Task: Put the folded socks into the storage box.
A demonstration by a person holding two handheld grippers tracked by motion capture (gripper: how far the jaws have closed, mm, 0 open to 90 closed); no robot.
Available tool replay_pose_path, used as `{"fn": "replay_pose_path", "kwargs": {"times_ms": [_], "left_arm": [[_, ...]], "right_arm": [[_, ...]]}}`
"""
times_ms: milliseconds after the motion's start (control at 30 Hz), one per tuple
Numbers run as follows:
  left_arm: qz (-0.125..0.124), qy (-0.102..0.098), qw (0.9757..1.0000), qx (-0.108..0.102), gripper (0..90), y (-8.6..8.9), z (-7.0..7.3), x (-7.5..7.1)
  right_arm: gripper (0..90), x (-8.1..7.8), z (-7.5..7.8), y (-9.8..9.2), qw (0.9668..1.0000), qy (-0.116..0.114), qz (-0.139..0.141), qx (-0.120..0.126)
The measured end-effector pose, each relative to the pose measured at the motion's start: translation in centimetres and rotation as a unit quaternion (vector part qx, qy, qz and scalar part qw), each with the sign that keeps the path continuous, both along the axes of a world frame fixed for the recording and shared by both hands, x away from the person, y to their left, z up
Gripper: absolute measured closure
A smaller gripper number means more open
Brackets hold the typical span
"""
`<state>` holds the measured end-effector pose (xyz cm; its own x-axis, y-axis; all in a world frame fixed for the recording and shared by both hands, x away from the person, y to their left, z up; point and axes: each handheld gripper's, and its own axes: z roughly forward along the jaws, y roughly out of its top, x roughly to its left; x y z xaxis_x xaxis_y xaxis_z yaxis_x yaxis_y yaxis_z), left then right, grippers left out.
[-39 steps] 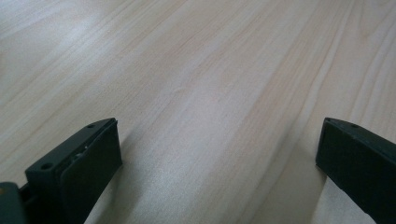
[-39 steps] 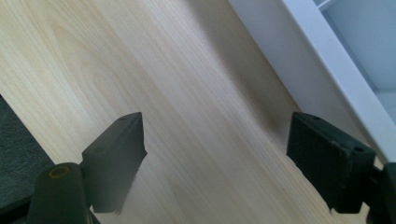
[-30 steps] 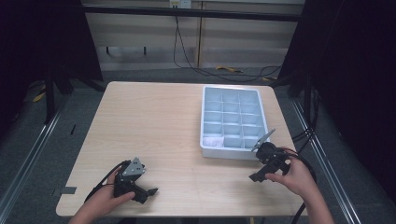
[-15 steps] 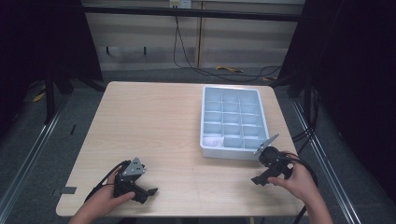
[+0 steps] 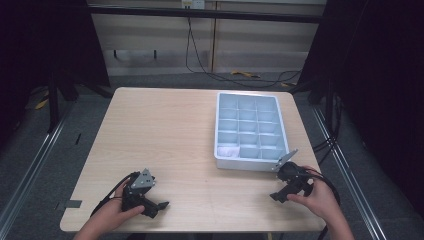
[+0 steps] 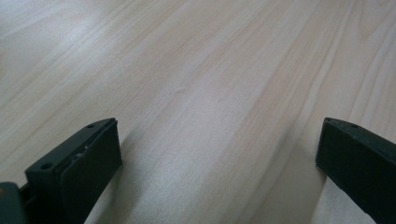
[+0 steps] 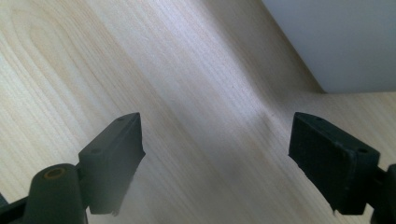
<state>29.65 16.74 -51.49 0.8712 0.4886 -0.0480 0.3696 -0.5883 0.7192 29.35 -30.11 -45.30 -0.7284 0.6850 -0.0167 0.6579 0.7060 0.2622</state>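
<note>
High view: a light wooden table (image 5: pixel 165 135) with rounded corners carries a pale blue-grey plastic organiser tray (image 5: pixel 248 167) divided into a grid of small compartments, set on the right half of the tabletop. A small white item (image 5: pixel 228 150) lies in the tray's near-left compartment; what it is cannot be told. The left gripper (image 5: pixel 161 206), black with a grey three-cornered plate on top, is held in the person's left hand (image 5: pixel 111 216) near the table's front-left edge, well apart from the tray. The right gripper (image 5: pixel 276 196), of the same build, is held in the right hand (image 5: pixel 315 199) just beside the tray's near-right corner, low over the tabletop.

Left gripper view: the two black jaws stand wide apart with bare wood grain between them; nothing is gripped.

Right gripper view: the jaws are likewise spread wide over bare wood, holding nothing. The tray's pale outer wall (image 7: pixel 341 42) rises at upper right, close ahead of the right-hand jaw and not touching it.

Black cables trail from both grippers toward the person.
</note>
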Motion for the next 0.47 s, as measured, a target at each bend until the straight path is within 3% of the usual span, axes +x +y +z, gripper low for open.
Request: {"fn": "replay_pose_path", "kwargs": {"times_ms": [467], "left_arm": [[0.000, 0.000, 1.0000, 0.000, 0.0, 0.00, 0.00, 0.00]], "right_arm": [[17.2, -0.65, -0.05, -0.14, 0.9998, -0.017, 0.005, 0.007]]}}
